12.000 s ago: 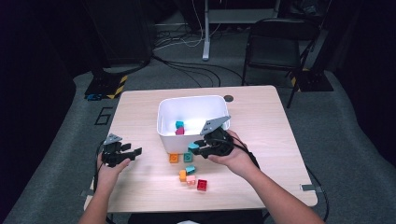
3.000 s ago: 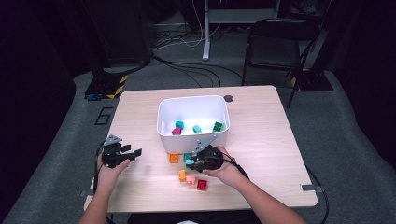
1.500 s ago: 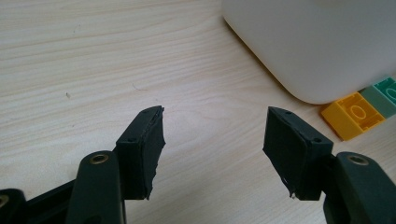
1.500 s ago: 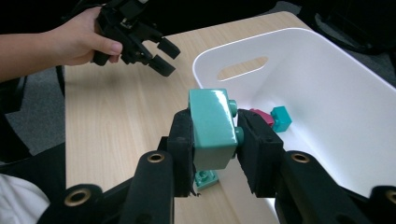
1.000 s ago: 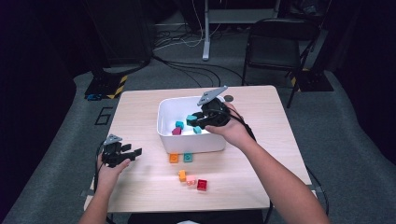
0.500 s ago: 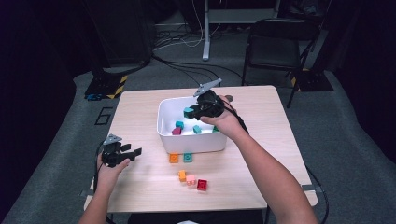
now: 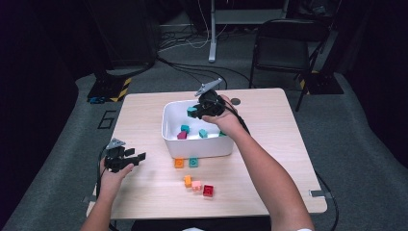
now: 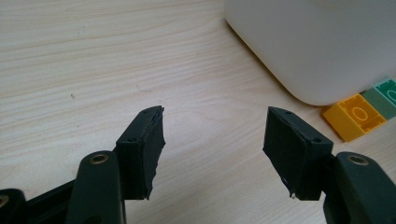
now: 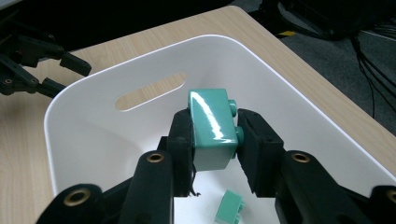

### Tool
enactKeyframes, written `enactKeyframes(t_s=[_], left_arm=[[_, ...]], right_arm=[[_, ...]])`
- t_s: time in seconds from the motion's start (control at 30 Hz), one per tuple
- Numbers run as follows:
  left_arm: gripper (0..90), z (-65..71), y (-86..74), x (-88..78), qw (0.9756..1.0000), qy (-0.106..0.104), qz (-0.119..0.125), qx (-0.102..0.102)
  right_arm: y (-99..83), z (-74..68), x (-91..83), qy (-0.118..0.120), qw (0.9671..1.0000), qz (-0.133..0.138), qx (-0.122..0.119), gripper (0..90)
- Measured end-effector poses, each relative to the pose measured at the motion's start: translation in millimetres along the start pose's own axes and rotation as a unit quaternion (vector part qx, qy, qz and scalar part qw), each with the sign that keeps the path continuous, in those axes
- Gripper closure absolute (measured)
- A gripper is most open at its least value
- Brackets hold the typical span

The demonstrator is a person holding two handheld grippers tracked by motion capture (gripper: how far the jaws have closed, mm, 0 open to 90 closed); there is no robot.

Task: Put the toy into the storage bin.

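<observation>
My right gripper (image 7: 195,111) (image 9: 214,128) is shut on a teal brick (image 9: 211,126) (image 7: 192,111) and holds it in the air over the white bin (image 7: 168,120) (image 9: 93,121). Several bricks lie inside the bin: teal ones (image 7: 185,128) and a magenta one (image 7: 182,135). My left gripper (image 7: 137,157) (image 8: 212,144) rests open near the table's left front, with bare wood between its fingers. In front of the bin lie an orange brick (image 7: 179,163) (image 8: 356,116) and a green brick (image 7: 193,162) (image 8: 385,96).
Nearer the front edge sit an orange brick (image 7: 187,181), a pink brick (image 7: 196,185) and a red brick (image 7: 208,190). A dark round disc (image 7: 235,101) lies behind the bin. A black chair (image 7: 284,43) and cables stand on the floor beyond the table.
My right gripper picked up the teal brick from in front of the bin, lifted it and carried it over the bin, drifting left and back. The left gripper has stayed still.
</observation>
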State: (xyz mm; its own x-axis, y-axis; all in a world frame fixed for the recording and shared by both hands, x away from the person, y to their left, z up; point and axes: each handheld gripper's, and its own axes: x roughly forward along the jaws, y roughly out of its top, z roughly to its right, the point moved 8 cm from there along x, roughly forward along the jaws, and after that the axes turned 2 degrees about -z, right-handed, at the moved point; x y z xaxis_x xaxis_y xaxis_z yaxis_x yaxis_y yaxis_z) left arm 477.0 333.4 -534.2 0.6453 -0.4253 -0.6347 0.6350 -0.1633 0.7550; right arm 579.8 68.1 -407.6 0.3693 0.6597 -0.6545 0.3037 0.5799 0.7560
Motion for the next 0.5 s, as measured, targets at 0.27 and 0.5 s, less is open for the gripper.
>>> enactKeyframes(t_s=[0.27,0.5], left_arm=[[37.7,0.3,0.0,-0.1,1.0000,0.000,-0.002,0.001],[37.7,-0.2,0.3,0.0,1.0000,0.000,0.001,0.000]], right_arm=[[-4.2,2.4,16.0,-0.003,1.0000,-0.007,0.002,66.6],[-8.9,1.9,28.5,-0.003,0.9998,-0.020,0.002,65.9]])
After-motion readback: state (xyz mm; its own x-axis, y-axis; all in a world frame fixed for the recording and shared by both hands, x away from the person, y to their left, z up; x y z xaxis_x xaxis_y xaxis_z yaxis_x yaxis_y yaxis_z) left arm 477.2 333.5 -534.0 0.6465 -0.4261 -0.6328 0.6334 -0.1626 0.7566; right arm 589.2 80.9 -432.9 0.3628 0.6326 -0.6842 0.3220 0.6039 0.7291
